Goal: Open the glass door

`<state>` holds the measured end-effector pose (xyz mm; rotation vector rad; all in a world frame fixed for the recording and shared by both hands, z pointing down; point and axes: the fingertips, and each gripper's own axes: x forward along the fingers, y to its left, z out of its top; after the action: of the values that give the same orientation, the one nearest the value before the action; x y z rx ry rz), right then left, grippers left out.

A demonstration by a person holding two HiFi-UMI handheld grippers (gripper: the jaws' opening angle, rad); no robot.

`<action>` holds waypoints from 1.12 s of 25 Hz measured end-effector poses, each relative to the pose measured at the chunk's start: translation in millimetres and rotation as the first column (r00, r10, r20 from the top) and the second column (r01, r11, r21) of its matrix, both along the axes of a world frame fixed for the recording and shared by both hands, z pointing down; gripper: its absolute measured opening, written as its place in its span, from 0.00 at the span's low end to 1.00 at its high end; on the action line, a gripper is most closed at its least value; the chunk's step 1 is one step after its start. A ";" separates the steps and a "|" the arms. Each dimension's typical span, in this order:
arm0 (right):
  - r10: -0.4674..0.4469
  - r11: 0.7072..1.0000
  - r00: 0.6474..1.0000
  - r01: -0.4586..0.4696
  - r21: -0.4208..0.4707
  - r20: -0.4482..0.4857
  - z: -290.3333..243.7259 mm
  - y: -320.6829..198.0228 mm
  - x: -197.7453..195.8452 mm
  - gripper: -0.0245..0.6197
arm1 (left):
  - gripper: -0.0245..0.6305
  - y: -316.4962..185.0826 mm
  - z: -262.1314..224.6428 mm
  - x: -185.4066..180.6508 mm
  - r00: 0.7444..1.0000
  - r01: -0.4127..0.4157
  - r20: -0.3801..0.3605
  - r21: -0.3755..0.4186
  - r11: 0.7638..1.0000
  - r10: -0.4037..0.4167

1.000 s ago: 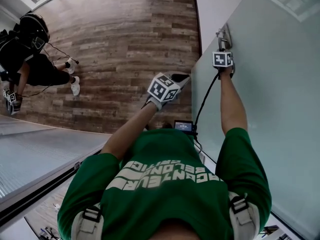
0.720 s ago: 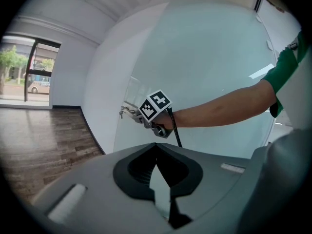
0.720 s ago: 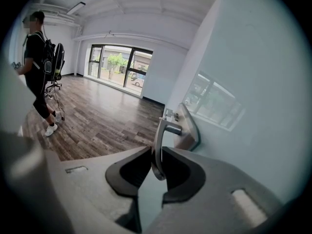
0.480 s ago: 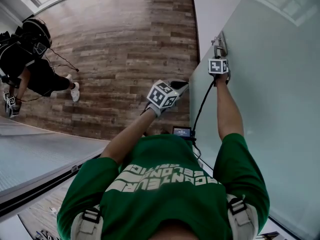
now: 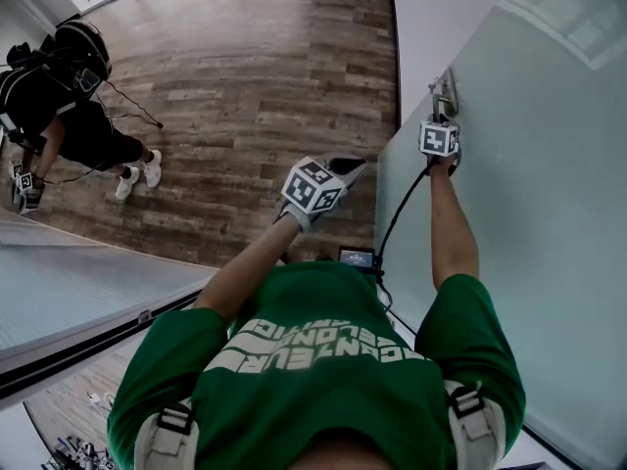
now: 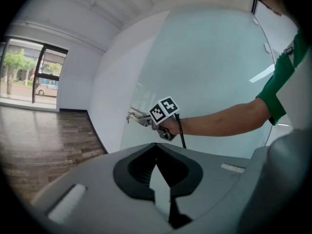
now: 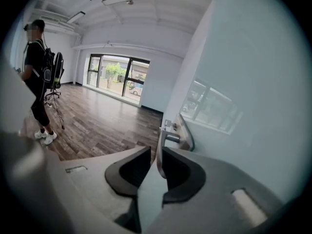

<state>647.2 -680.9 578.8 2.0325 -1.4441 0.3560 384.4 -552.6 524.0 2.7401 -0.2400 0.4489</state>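
1. Head view. The frosted glass door (image 5: 549, 184) fills the right side. Its near edge runs beside the brown wood-plank floor (image 5: 255, 76). The silver metal lever handle (image 5: 444, 91) sits close to that edge.
2. Head view. The right gripper (image 5: 440, 114) is at the end of an outstretched bare arm and meets the handle. Its marker cube sits just below the lever. A black cable (image 5: 400, 209) hangs from the gripper back toward the wearer's green shirt.
3. Head view. The left gripper (image 5: 345, 167) is held out in front of the chest, over the floor. It is left of the door edge and touches nothing.
4. Head view. A person in black clothes with a backpack (image 5: 59, 86) stands at the far left on the floor, well apart from the door.
5. Left gripper view. The left gripper (image 6: 156, 147) has its dark pads meeting at the tips, with nothing between them. Beyond it, the right gripper (image 6: 148, 121) is on the handle (image 6: 135, 116), against the pale pane of the door (image 6: 209, 67).
6. Right gripper view. The right gripper (image 7: 157, 155) has its two jaws closed around the lever of the handle (image 7: 159, 145), one dark pad on each side. The lever runs up out of the jaws to its round spindle on the door (image 7: 253, 82), which rises at the right.
7. Right gripper view. At the left, the person in black (image 7: 38, 77) stands on the plank floor (image 7: 107, 121). Large dark-framed windows (image 7: 117, 77) line the far wall.
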 end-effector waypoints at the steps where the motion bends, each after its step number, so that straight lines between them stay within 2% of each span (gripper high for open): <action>1: -0.013 1.000 1.000 0.012 0.025 0.003 -7.4 0.9 -6.1 0.13 | 0.06 -1.6 -1.4 -3.7 1.000 0.007 -0.005 0.000 1.000 -0.007; 6: -0.107 0.987 0.994 0.104 0.121 0.013 -46.7 22.0 -55.6 0.04 | 0.06 -2.3 -10.9 -27.4 0.998 0.042 -0.044 -0.014 0.999 -0.043; 11: -0.205 0.958 0.979 0.197 0.207 0.017 -73.6 52.9 -99.3 0.03 | 0.06 -9.1 -22.3 -42.8 0.992 0.082 -0.097 -0.022 0.996 -0.084; 15: -0.328 0.918 0.944 0.312 0.244 0.030 -94.2 83.1 -144.8 0.03 | 0.06 -11.7 -39.4 -56.6 0.984 0.110 -0.138 -0.033 0.993 -0.114; 19: -0.413 0.891 0.910 0.395 0.223 0.034 -100.9 111.8 -186.5 0.03 | 0.06 -9.7 -52.6 -68.9 0.978 0.119 -0.167 -0.034 0.992 -0.123; 28: -0.509 0.841 0.848 0.454 0.295 0.148 -121.1 146.2 -254.8 0.03 | 0.06 -1.1 -69.0 -94.4 0.975 0.129 -0.185 0.003 0.992 -0.126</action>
<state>392.4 -534.7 457.7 1.7564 -2.1746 0.1912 290.0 -553.7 455.0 2.7383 -0.3696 0.1569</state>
